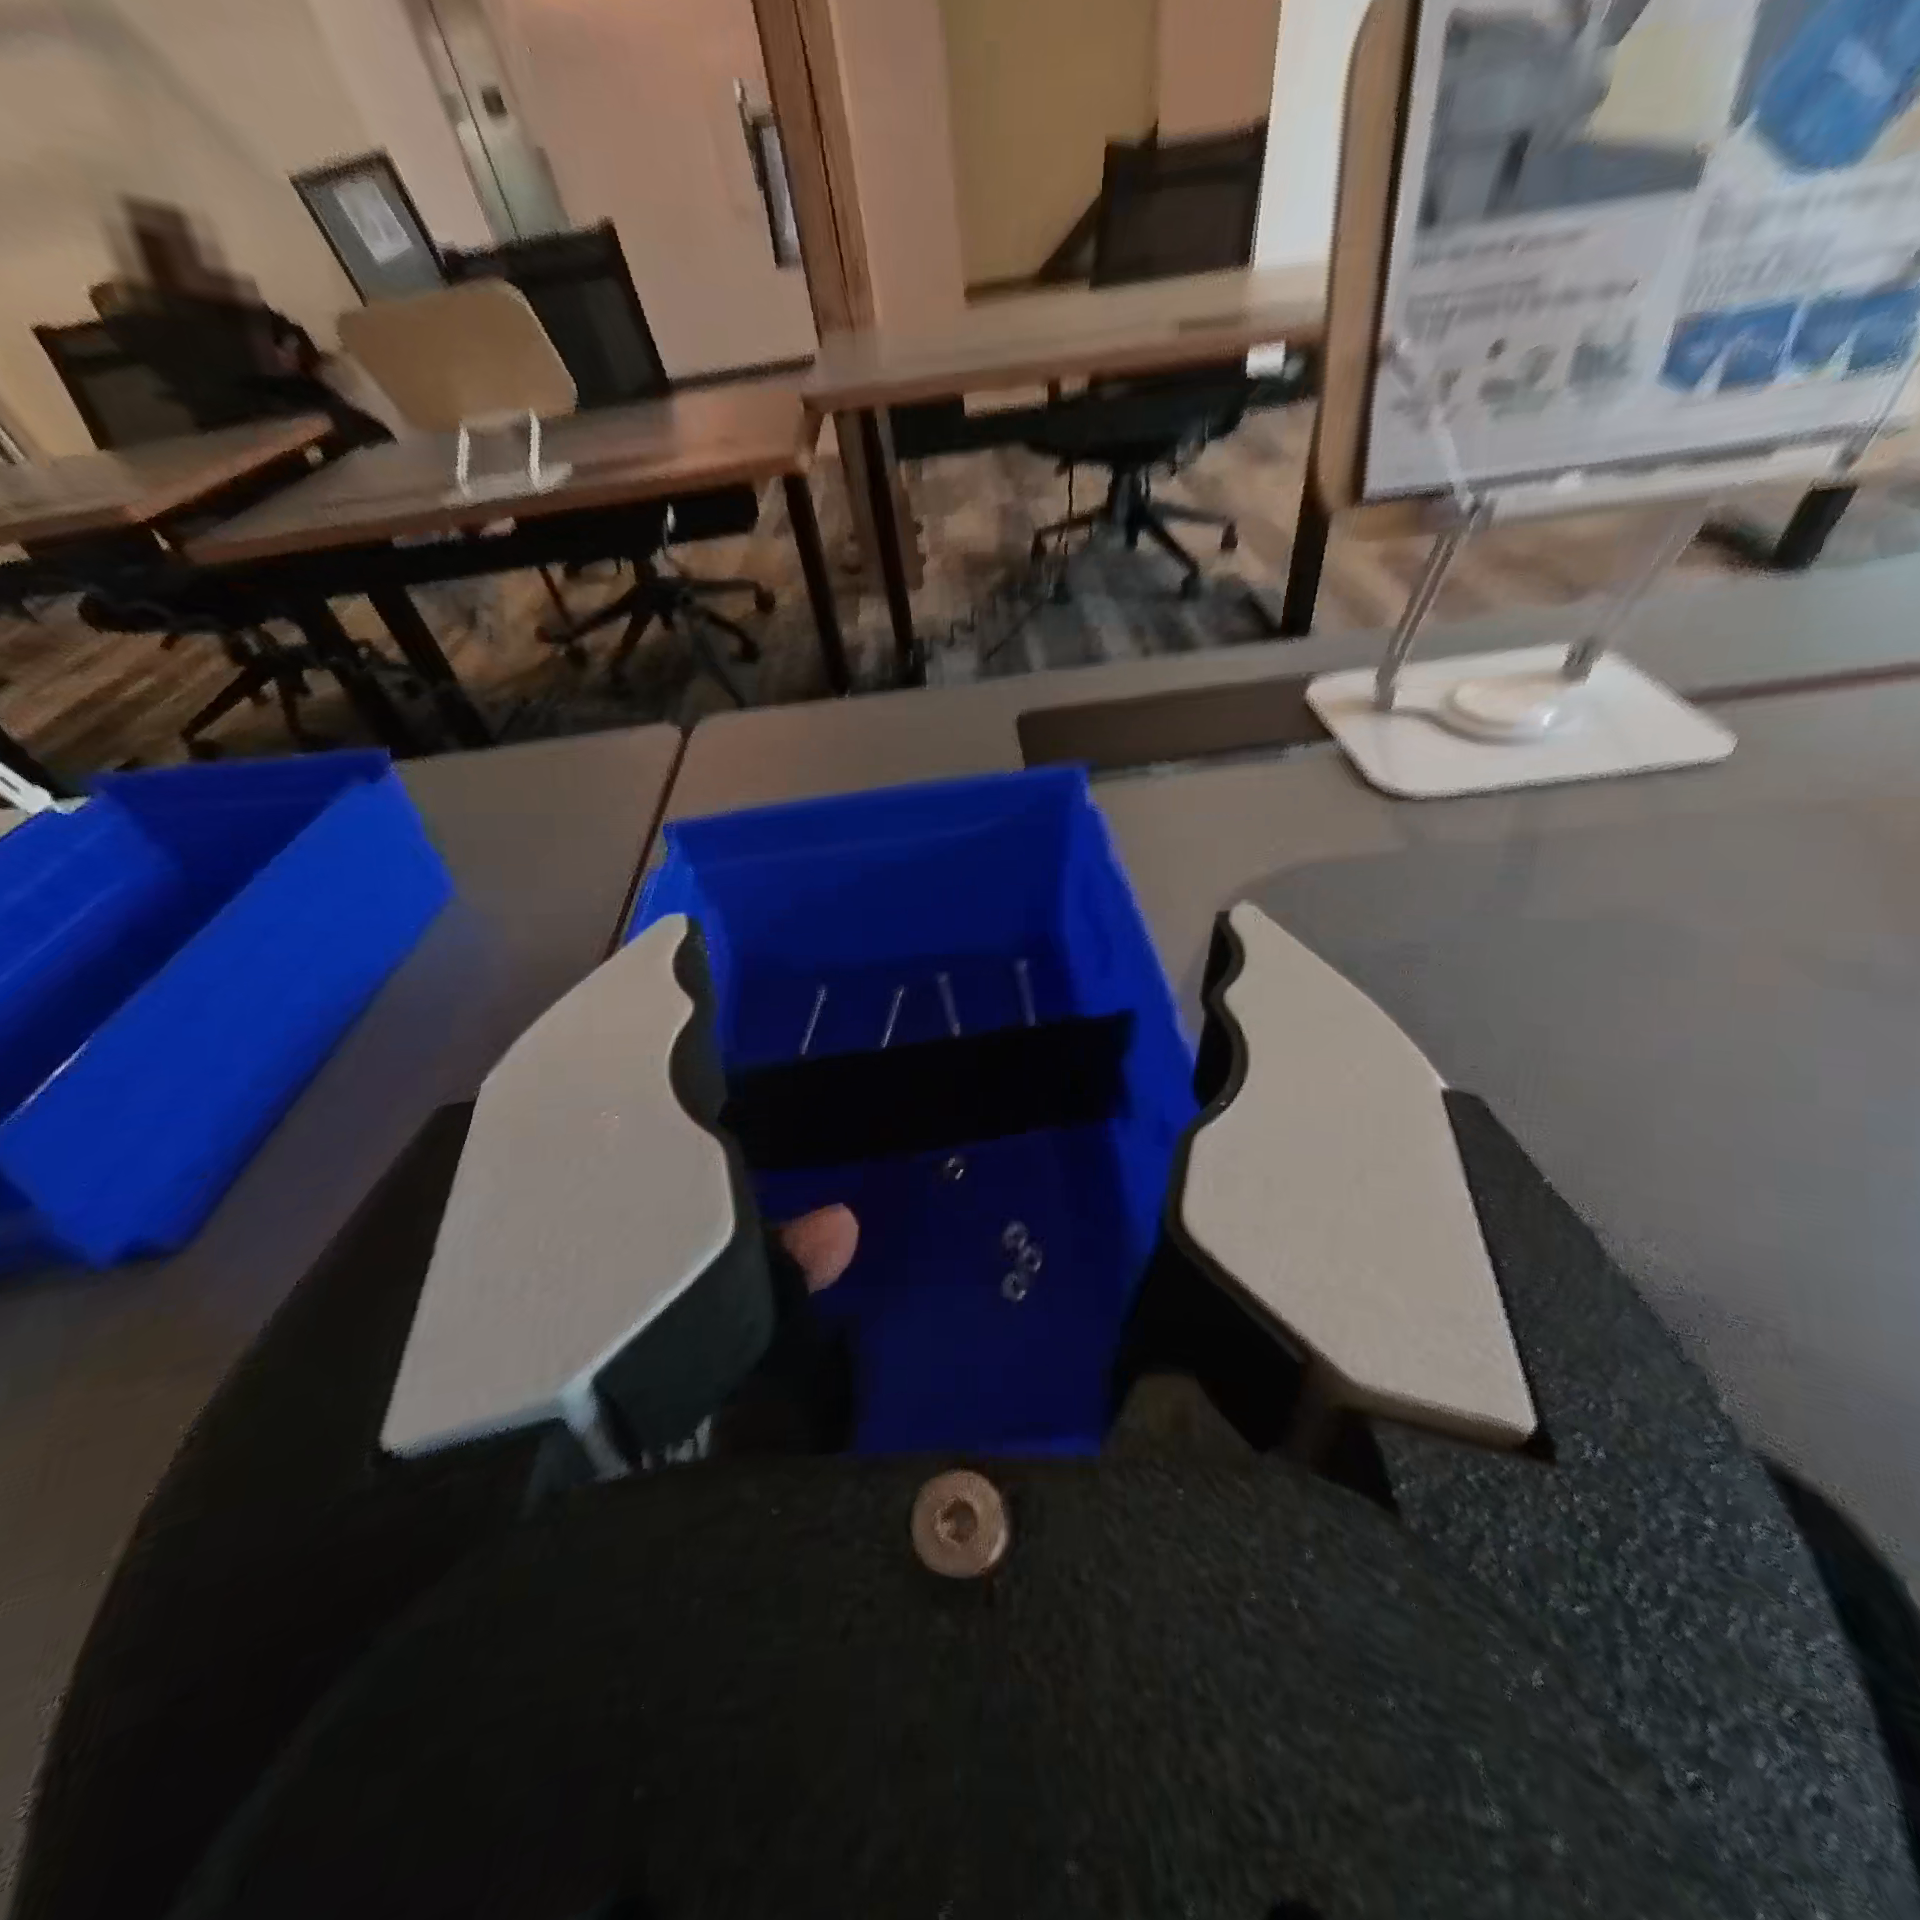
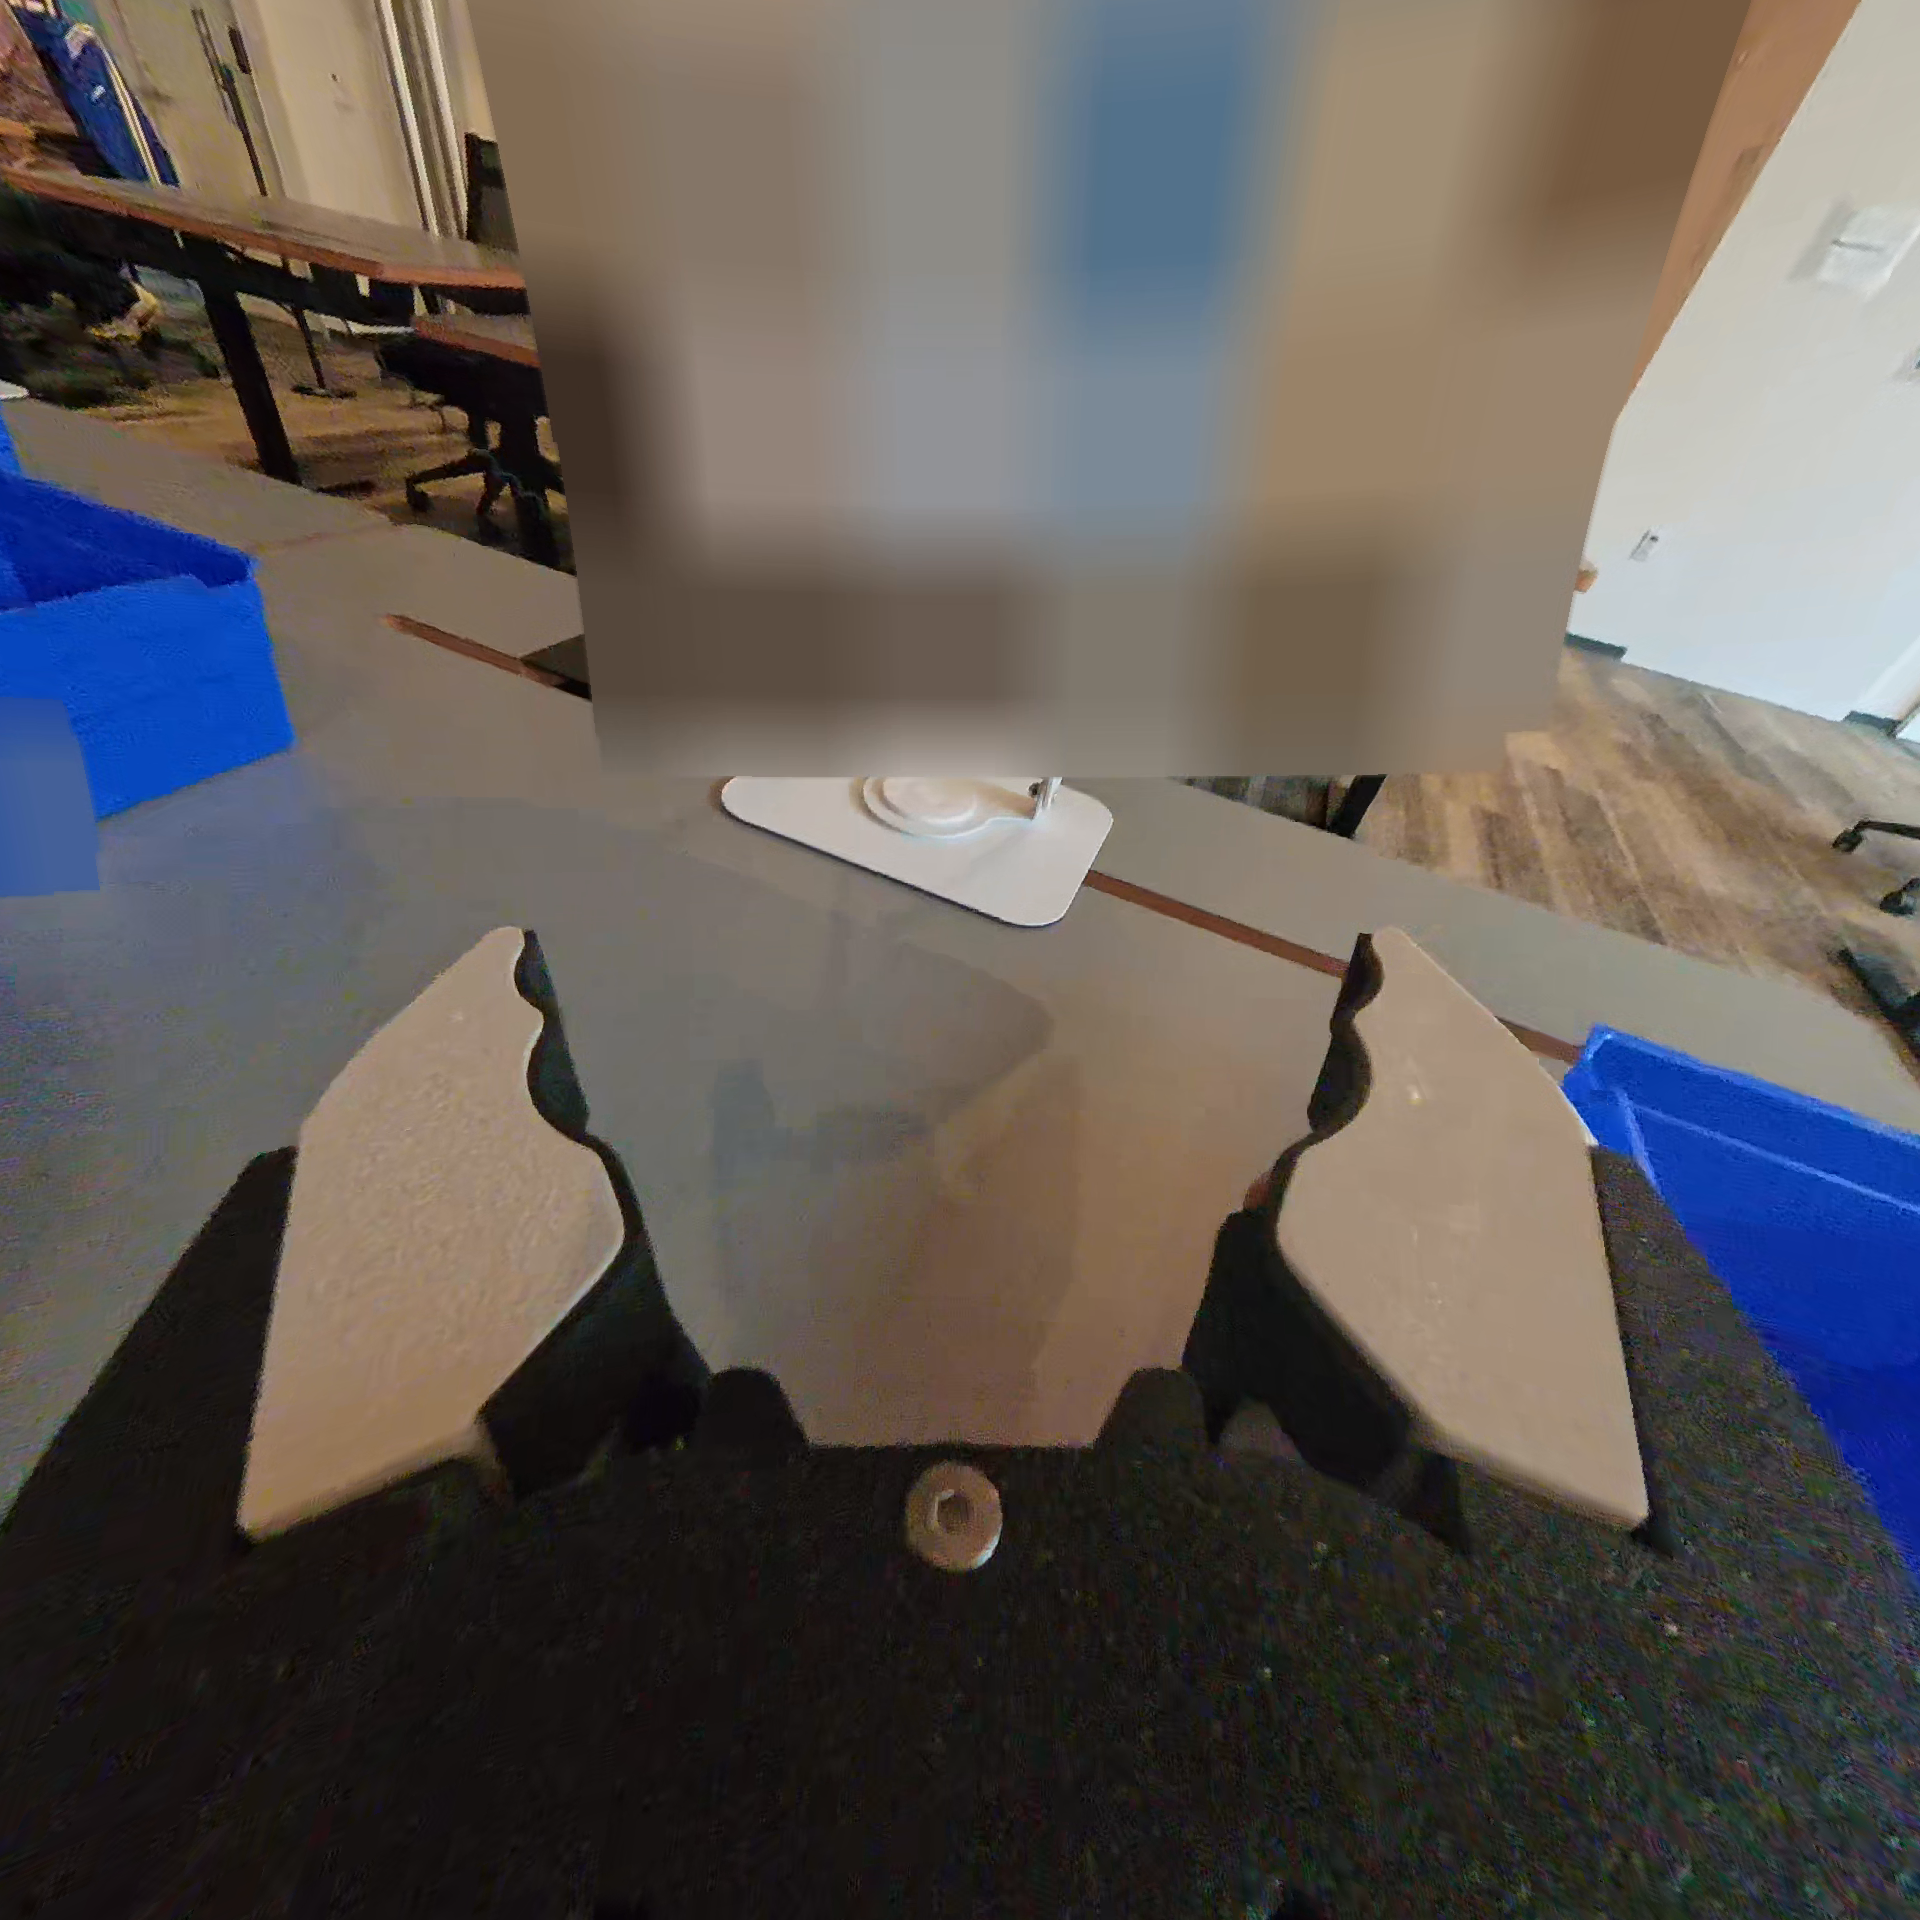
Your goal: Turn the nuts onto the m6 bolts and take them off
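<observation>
No writing on the stand-mounted poster (image 1: 1642, 239) at two o'clock is sharp enough to read. The left gripper (image 1: 956, 935) hovers over a blue bin (image 1: 883, 831) on the grey table (image 1: 1558, 987), fingers spread wide and gripping nothing; four bolts (image 1: 920, 1003) lie behind a black divider (image 1: 925, 1091), several small nuts (image 1: 1018, 1257) lie in front, and a fingertip (image 1: 821, 1242) shows at seven o'clock. Only the right wrist view shows the right gripper (image 2: 945, 951), fingers very wide over bare table, the white stand base (image 2: 935, 842) at twelve o'clock and another blue bin (image 2: 1787, 1195) at three o'clock.
</observation>
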